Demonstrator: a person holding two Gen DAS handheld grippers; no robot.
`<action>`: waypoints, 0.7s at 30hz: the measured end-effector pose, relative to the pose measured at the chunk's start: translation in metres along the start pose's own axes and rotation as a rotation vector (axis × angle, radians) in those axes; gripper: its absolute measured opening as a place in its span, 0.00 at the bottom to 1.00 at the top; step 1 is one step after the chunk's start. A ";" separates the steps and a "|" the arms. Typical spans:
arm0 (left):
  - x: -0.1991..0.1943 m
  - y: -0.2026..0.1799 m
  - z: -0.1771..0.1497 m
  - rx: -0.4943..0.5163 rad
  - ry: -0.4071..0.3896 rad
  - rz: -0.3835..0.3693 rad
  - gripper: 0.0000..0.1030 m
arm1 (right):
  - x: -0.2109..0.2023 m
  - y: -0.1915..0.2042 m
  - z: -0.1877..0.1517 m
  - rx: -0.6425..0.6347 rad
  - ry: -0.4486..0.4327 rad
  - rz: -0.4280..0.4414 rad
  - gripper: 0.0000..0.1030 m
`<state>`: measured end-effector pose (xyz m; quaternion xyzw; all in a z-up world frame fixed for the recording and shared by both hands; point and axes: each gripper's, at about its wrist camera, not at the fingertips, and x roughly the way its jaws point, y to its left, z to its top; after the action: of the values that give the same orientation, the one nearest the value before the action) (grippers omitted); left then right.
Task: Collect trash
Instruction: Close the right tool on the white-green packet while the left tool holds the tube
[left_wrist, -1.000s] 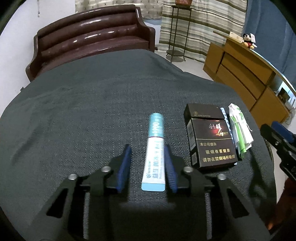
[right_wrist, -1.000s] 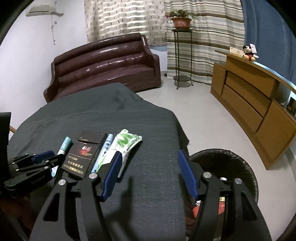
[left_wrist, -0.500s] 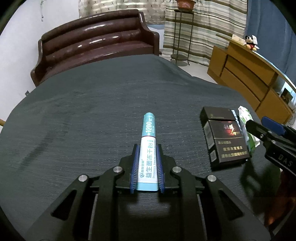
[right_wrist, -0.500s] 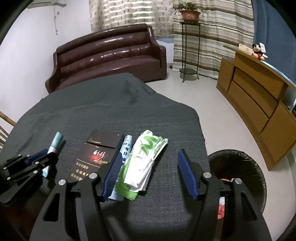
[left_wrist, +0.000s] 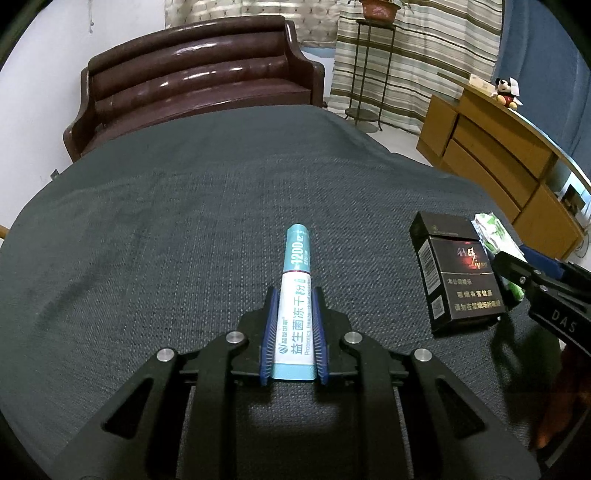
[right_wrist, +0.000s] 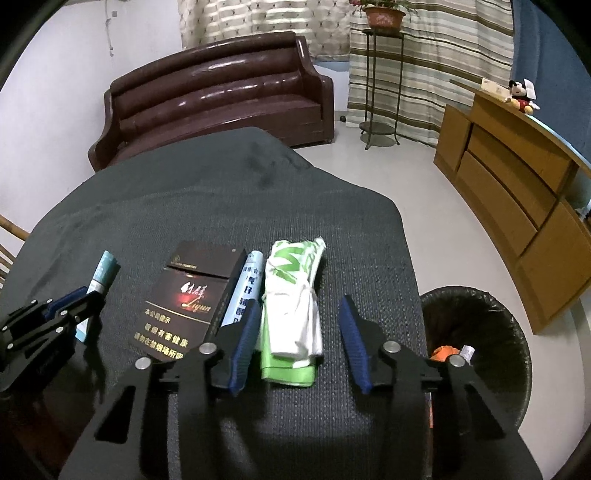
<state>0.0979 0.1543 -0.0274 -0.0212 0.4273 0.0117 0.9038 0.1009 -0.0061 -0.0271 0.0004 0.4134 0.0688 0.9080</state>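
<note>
A teal-and-white stick sachet (left_wrist: 297, 258) lies on the dark grey cloth, and my left gripper (left_wrist: 293, 291) is shut on its near half. That gripper (right_wrist: 74, 302) shows at the left edge of the right wrist view. To its right lie a black cigarette box (left_wrist: 458, 280) (right_wrist: 184, 295), a pale blue sachet (right_wrist: 247, 280) and a green-and-white packet (right_wrist: 291, 314). My right gripper (right_wrist: 300, 303) straddles the green packet with its jaws closing. The left pad is at the packet's edge; a gap remains at the right pad.
A black trash bin (right_wrist: 476, 332) with some litter inside stands on the floor just past the table's right edge. A brown leather sofa (right_wrist: 221, 96) is behind the table. A wooden cabinet (right_wrist: 517, 177) and a plant stand (right_wrist: 380, 74) are at the right.
My left gripper closed onto the teal sachet, which had lain between open jaws. My right gripper shifted left from bare cloth to over the green packet, and its jaws narrowed.
</note>
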 end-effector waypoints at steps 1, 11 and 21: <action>0.000 0.001 0.000 -0.002 0.001 -0.001 0.18 | 0.000 0.001 0.000 0.000 0.002 0.000 0.43; 0.001 0.005 0.000 -0.008 0.001 -0.003 0.18 | 0.003 0.005 0.006 -0.038 -0.006 -0.006 0.43; 0.002 0.007 0.001 -0.009 0.002 -0.005 0.18 | 0.007 0.006 0.008 -0.047 0.006 0.002 0.32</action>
<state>0.0992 0.1614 -0.0286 -0.0263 0.4280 0.0114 0.9033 0.1108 0.0012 -0.0271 -0.0207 0.4143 0.0795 0.9064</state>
